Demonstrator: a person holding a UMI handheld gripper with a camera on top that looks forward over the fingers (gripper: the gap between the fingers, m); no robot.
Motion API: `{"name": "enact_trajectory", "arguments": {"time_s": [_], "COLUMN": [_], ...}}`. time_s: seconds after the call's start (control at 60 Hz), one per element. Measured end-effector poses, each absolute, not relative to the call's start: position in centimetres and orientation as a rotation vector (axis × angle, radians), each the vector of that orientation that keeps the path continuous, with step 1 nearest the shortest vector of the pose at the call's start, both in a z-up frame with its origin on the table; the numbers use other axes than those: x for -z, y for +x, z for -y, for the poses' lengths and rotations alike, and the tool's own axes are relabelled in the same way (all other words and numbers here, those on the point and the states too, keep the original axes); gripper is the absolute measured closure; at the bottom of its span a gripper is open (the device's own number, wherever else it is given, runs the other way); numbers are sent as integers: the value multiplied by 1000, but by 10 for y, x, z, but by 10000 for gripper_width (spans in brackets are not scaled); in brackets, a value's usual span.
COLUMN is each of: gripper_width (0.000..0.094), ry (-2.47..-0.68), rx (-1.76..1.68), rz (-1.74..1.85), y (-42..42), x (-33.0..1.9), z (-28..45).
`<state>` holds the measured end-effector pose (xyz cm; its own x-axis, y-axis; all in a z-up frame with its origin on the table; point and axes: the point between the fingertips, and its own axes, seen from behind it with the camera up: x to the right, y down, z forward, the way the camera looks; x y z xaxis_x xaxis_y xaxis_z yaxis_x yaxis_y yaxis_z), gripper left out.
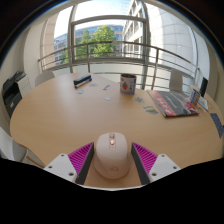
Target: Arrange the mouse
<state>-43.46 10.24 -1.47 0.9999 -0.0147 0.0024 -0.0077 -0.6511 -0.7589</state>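
A pale beige computer mouse with a scroll wheel on top sits between my two fingers. The gripper is shut on it. The pink pad of the left finger and that of the right finger press against its two sides. The mouse points away from me, over the near part of a round wooden table. I cannot tell whether the mouse rests on the table or is held just above it.
Beyond the fingers, on the far side of the table, lie a red magazine, a small box, a dark object and some small cards. A dark chair stands at the left. A railing and windows lie behind.
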Motion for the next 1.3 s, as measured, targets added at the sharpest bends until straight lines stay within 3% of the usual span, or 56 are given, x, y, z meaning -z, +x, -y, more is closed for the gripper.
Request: {"name": "enact_trajectory", "arguments": {"time_s": [0.083,0.3,0.45,0.567,0.733,0.867,0.983,1.083,1.133,1.3], "gripper_width": [394,537,545,544,545,546,547,546,546,547], "ry": [-2250,-2233,-2208,-2092,-1926,-1813,-1755,-1743,-1756,-1881], "rx": [8,13,-20,-65,-135,-134,-106,-53,-13,73], "rz": [-1,33,34,105,165,161,97,33,10,-66], "y": [-437,-435,-432,-433,-400,-320,-206,-85,-20,191], "x": [15,15,-5,-71,-199,-295,-344,-350,-335,-229], "z": [-114,-116,-112,-109,-93,-81,-78,-82,-88,-107]}}
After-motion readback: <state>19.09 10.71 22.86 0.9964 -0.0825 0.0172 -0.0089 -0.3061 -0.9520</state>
